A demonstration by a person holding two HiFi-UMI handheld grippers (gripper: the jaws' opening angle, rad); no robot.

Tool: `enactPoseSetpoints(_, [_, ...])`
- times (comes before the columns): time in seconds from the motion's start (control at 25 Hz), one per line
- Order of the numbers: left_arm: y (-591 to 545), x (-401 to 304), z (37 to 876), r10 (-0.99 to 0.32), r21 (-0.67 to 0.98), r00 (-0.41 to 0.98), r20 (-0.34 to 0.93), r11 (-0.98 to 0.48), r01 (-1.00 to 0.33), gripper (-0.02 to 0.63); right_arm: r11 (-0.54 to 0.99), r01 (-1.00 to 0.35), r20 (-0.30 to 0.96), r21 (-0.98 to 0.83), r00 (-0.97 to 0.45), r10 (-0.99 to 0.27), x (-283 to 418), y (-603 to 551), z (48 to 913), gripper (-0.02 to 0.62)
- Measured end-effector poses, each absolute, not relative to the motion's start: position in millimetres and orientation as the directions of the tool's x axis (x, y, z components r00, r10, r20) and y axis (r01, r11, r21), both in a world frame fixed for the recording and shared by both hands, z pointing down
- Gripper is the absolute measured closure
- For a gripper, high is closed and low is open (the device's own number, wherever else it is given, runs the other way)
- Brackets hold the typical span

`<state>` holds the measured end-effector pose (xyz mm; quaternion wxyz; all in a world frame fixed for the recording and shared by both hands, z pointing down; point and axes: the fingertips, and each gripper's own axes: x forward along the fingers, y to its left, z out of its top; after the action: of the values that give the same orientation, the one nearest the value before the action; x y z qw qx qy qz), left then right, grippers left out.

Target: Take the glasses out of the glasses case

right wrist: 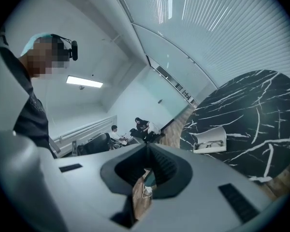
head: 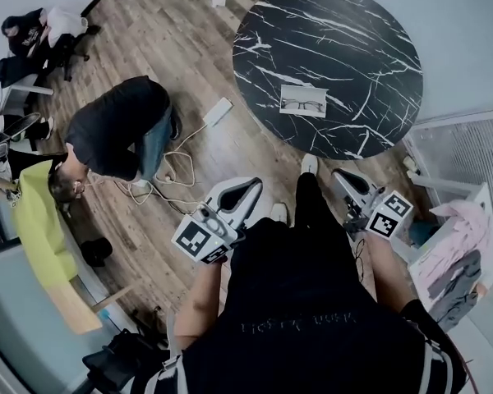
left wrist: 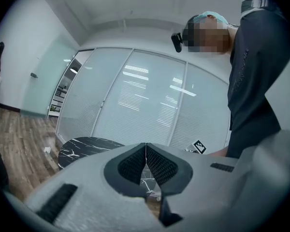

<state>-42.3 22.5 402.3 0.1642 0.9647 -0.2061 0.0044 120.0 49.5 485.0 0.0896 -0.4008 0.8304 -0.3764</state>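
A white glasses case [head: 302, 101] lies open on the round black marble table [head: 345, 31], with dark-framed glasses inside it. The right gripper view shows the same case [right wrist: 210, 139] on that table [right wrist: 253, 115], lid up. My left gripper [head: 245, 192] is held low in front of my body, well short of the table, with its jaws shut and nothing between them. My right gripper [head: 347, 180] hangs beside my right leg, also shut and empty. In the left gripper view the fingertips [left wrist: 146, 148] meet, and the table [left wrist: 84, 148] lies beyond them.
A person in a dark top [head: 119, 130] crouches on the wood floor to the left, beside one in yellow-green [head: 34, 220]. A white power strip [head: 218, 111] and cables trail near the table. A white rack with pink cloth [head: 456, 240] stands at right.
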Motion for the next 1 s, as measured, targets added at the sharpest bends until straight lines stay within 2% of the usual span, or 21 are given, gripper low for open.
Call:
enactPoseSetpoints(0.24, [-9, -7, 408, -0.377, 0.286, 0.918, 0.123, -0.872, -0.397, 0.586, 0.412, -0.599, 0.154, -0.687, -0.674, -0.723, 152, 6, 485, 0.558])
enactPoseSetpoints(0.64, [-55, 26, 429, -0.425, 0.311, 0.889, 0.168, -0.833, -0.457, 0.586, 0.464, -0.580, 0.162, -0.670, -0.724, -0.670, 171, -43, 491, 0.558])
enactPoseSetpoints(1.0, [-75, 24, 433, -0.497, 0.317, 0.853, 0.159, -0.793, -0.521, 0.586, 0.546, -0.610, 0.250, -0.574, -0.765, -0.593, 173, -77, 508, 0.558])
